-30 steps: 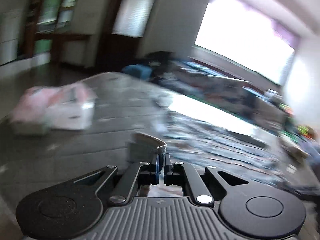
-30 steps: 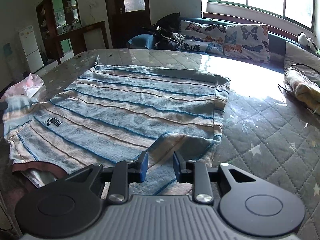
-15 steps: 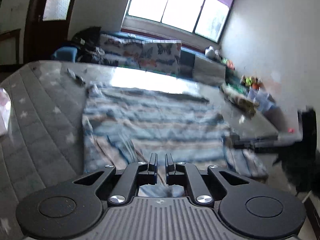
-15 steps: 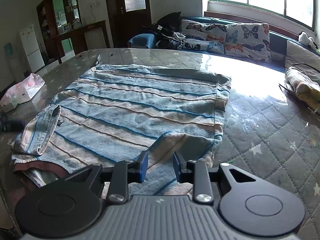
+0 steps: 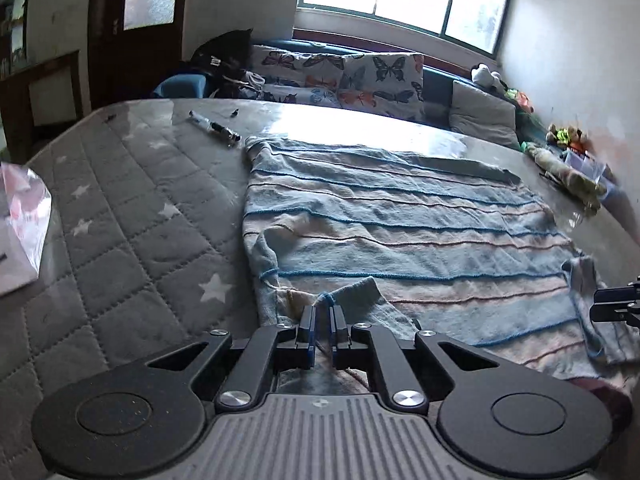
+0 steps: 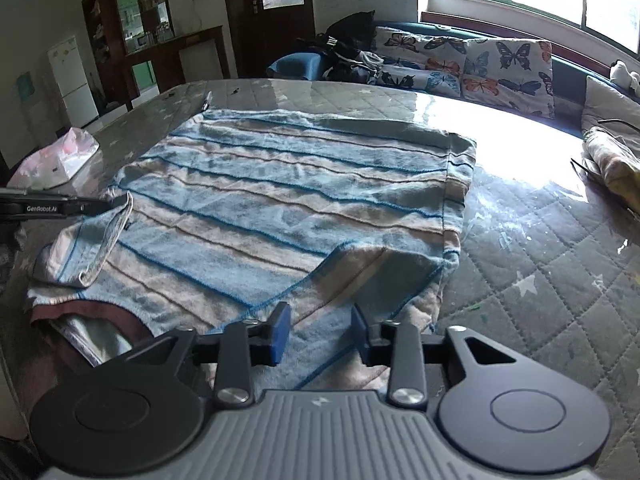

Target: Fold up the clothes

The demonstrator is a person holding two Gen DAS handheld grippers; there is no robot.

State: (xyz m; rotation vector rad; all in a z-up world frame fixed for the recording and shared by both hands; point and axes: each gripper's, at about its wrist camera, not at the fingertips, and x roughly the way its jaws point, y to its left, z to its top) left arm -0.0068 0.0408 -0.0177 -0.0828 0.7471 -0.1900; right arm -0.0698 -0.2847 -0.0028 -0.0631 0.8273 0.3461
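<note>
Apparently "GenRobot.AI" on the left tongs [image 6: 116, 201]

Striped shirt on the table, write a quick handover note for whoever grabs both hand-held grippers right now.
Left hand-held gripper: shut on the left sleeve, holding it over the body of the striped shirt.
Right hand-held gripper: open, above the right sleeve, gripping nothing.
Shirt lies flat on the quilted table, collar nearest you; the right sleeve is already folded inward.
Done: both sleeves brought in.
Left: release the left sleeve, then probably fold the body and smooth it.
</note>
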